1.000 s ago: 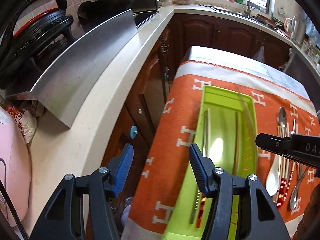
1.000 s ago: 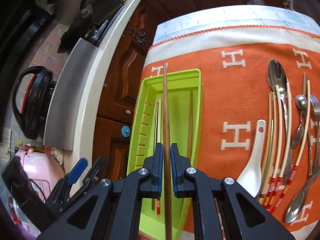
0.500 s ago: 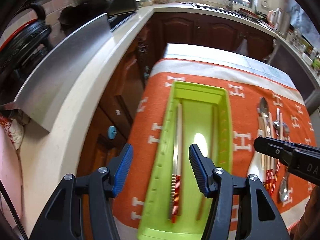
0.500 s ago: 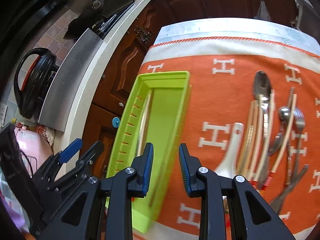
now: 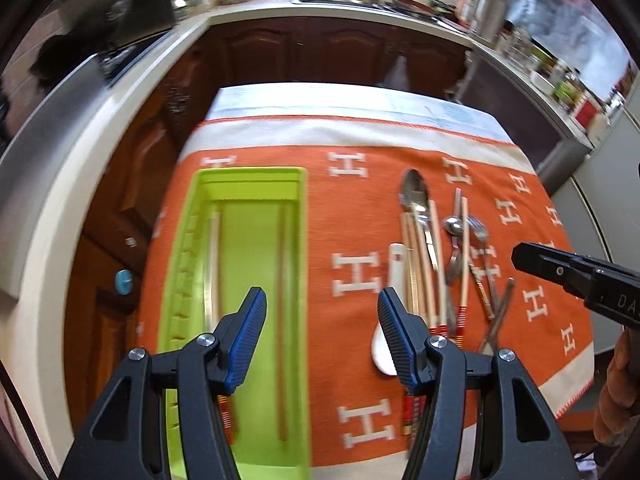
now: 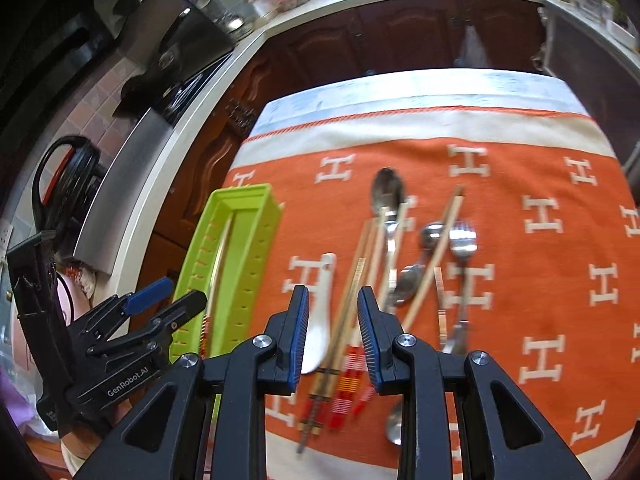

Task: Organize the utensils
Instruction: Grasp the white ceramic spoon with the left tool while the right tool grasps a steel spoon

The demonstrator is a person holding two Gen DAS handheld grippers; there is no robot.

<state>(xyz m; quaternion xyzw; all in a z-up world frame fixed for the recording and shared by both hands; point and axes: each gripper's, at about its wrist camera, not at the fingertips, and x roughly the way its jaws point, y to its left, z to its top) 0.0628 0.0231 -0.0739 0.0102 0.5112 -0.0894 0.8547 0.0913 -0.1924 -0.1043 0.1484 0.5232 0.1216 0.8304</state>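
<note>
A lime green tray [image 5: 176, 280] [image 6: 256, 264] lies on the left of an orange cloth and holds several chopsticks [image 5: 282, 280]. A pile of utensils lies to its right: chopsticks [image 6: 356, 280] [image 5: 424, 264], a white ceramic spoon [image 6: 322, 312] [image 5: 394, 264], metal spoons [image 6: 388, 192] [image 5: 414, 188] and a fork [image 6: 462, 240]. My left gripper [image 5: 322, 344] is open and empty above the tray's right edge. My right gripper [image 6: 333, 332] is open and empty, above the near ends of the loose chopsticks.
The orange cloth [image 5: 360, 216] covers a small table with near edges close by. A white kitchen counter [image 5: 80, 140] with a steel panel and dark wooden cabinets runs along the left and back. A black pot lid [image 6: 64, 184] stands on the counter at left.
My right gripper let go of a brown chopstick into the tray, opened, and moved right over the utensil pile. My left gripper swung right, from the counter side to over the tray.
</note>
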